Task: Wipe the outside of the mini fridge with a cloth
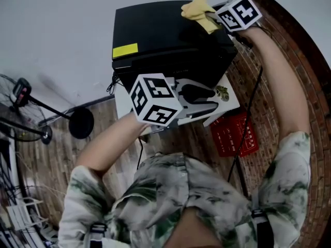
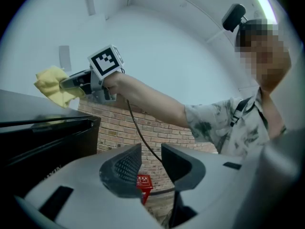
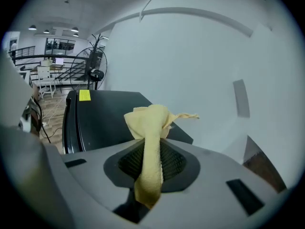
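One black box-shaped mini fridge (image 1: 160, 35) is standing at 12 o'clock in the head view. A crumpled yellow cloth (image 1: 199, 12) is resting on its top at the 1 o'clock corner. The right gripper (image 3: 150, 161) is clamping this cloth between closed jaws. The left gripper (image 2: 151, 163) is hovering at the fridge's 6 o'clock side, jaws slightly parted and holding nothing. Top-panel wiping appears to be in hand; the next stroke is calling for downward pressure and a sweep toward 9 o'clock. Door and side faces are mostly hidden.
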A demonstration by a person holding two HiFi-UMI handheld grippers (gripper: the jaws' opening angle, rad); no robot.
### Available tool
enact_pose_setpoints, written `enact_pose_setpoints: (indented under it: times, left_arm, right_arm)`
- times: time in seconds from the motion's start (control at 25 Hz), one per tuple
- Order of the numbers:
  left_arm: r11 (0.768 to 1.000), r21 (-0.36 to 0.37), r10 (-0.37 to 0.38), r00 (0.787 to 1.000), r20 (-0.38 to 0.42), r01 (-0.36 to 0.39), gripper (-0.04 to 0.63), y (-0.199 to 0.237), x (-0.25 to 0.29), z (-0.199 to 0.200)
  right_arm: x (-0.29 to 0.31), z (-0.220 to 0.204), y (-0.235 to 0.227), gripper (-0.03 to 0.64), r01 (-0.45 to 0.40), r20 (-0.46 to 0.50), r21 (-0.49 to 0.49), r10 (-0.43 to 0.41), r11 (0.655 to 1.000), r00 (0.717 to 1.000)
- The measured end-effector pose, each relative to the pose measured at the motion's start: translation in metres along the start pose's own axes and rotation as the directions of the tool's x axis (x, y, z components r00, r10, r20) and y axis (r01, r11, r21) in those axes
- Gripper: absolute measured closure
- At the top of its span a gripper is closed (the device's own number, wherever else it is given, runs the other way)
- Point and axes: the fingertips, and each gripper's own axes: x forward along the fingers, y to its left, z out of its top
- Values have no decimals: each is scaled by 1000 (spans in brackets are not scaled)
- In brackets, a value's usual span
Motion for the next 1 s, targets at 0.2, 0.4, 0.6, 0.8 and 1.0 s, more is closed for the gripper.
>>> enact_pose_setpoints:
  times: [0.2,0.4,0.6,0.8,1.0]
  left_arm:
    - [1000,-3,18,1000,3,-18,474,7,-17,-2]
    - [999,-3,32,999,-10,-32,474,13,-29,-9]
    - [999,2,38,999,-18,-38,474,18,-38,-13]
    - [1000,-2,27,1000,-11,-27,474,19,-50,-16]
    - [1000,-8,9,1000,-8,-9,474,18,-54,-21]
  right_arm:
    - [25,70,49,529,-84,79,-82,90,993,993]
    - [59,119,95,529,-142,110,-158,161,977,981]
    - [89,141,134,529,-190,91,-226,215,955,972]
    - [108,140,139,529,-194,61,-237,214,952,975]
    - [113,118,124,529,-172,17,-216,180,961,984]
